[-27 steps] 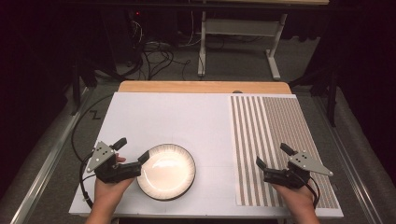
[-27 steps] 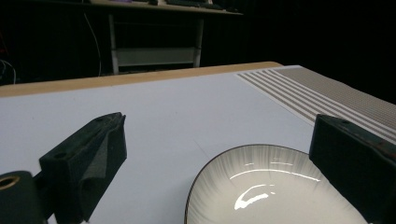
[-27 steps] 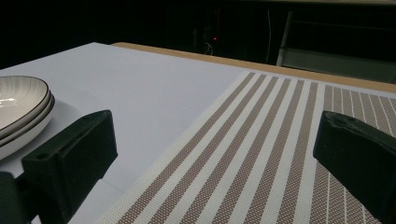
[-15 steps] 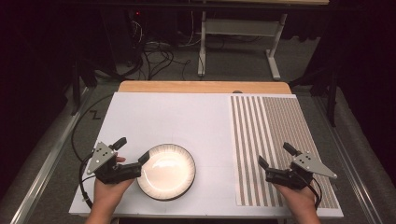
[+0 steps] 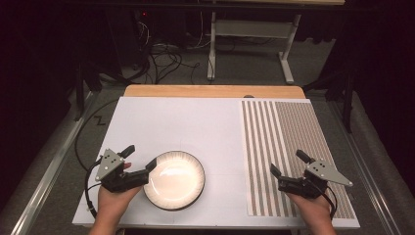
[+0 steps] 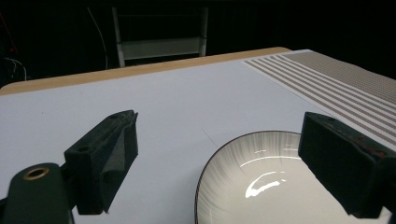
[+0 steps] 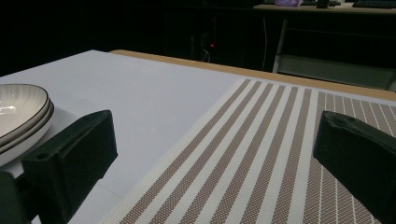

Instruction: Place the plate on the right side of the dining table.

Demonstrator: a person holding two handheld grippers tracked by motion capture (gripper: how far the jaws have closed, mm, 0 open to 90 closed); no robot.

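Near the tabletop's point(image 5: 195, 122) front edge, left of centre: round white ribbed ceramic plate point(image 5: 174, 179), left tongs point(image 5: 139, 159) wide, astride its left rim, not gripping. Right tongs point(image 5: 286, 163) wide, empty, over the brown-striped woven placemat point(image 5: 288, 147). Best to seat both pads squarely on the rim before closing.

Both forearms enter from the near edge. The left gripper point(image 5: 139, 157) points forward and rightward, low over the surface, jaws spread wide with nothing pinched. The right gripper point(image 5: 289, 162) points forward and leftward, jaws likewise apart and empty.
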